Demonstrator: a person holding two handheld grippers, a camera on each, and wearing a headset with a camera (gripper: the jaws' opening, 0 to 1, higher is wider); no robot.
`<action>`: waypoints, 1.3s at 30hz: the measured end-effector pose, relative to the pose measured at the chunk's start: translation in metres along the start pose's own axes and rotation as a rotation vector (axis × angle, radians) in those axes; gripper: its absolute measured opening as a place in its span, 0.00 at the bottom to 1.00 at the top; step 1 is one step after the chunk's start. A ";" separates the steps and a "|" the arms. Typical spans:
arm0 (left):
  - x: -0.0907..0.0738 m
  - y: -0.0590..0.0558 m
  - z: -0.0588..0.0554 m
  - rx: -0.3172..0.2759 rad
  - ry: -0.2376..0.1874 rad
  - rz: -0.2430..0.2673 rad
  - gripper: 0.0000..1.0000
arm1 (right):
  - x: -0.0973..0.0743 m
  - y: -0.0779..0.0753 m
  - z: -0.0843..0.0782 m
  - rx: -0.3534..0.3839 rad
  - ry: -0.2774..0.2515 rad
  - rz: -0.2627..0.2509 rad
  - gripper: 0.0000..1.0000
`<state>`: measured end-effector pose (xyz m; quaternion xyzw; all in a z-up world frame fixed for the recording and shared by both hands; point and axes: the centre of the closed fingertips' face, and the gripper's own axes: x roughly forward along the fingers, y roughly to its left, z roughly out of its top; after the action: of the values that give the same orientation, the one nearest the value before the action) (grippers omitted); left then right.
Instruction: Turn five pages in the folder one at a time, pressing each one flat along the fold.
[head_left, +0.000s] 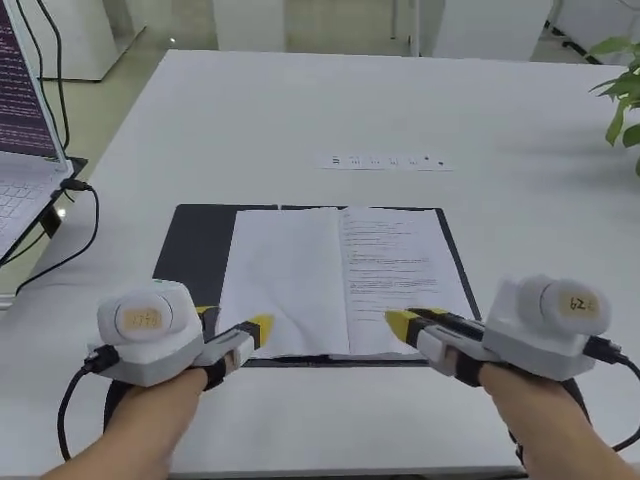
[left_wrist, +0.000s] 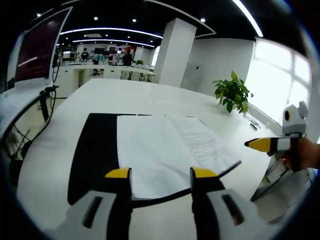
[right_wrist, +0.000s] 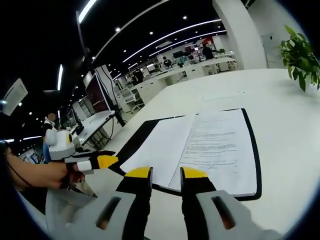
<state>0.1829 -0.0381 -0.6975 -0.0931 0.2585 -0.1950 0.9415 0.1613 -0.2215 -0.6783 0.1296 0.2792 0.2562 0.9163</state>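
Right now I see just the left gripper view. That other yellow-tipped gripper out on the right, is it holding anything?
Observer: No. The right gripper has its jaws slightly apart, with nothing between them.
Operator: What is it pointing at?
Observer: The printed white page on the right side of the open black folder. In the head view its yellow tip overlaps that page's near edge, though I cannot tell if it touches.
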 end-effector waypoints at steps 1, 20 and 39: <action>-0.004 -0.001 0.002 0.001 -0.001 0.001 0.48 | -0.001 -0.001 0.000 0.000 0.003 -0.001 0.25; -0.053 -0.011 0.025 0.071 0.013 -0.016 0.69 | -0.035 -0.017 0.004 -0.088 0.030 -0.052 0.63; -0.076 -0.022 0.016 0.186 0.054 -0.012 0.99 | -0.055 -0.041 0.007 -0.181 -0.060 -0.146 0.97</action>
<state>0.1244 -0.0252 -0.6442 -0.0016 0.2640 -0.2264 0.9376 0.1426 -0.2865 -0.6636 0.0335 0.2363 0.2091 0.9483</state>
